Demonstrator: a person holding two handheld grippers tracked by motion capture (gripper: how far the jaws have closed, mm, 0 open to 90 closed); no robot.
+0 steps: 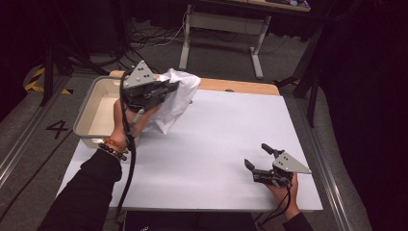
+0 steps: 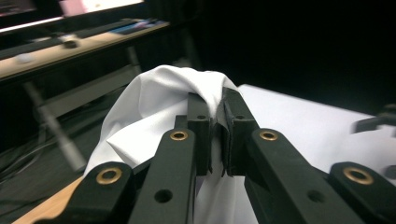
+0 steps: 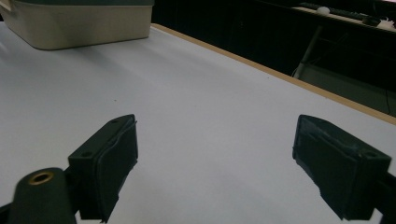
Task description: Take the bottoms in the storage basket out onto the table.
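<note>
A: White cloth (image 2: 154, 107), pinched in the left gripper (image 2: 217, 109). Jaws nearly together, a fold of fabric squeezed between the pads.

B: And hanging where?

A: Held up above the table's (image 1: 216, 144) far left corner, just beside the bin (image 1: 89, 113). Draped down from the grip in loose folds, lower edge clear of the white surface or barely off it; hard to tell from above.

B: Handling?

A: Soft, light, limp. No stiffness at all, so bound to sag and swing from whatever point is gripped. Little risk of damage; more likely to slip out if only a thin edge is caught.

B: Best hold?

A: Probably a bunched fold, as now, rather than a single layer. For spreading, a second grip at a free corner.

B: Right gripper (image 1: 262, 159)?

A: Resting low at the table's near right, well apart from the cloth. Jaws spread wide, nothing between them but bare surface.
</note>
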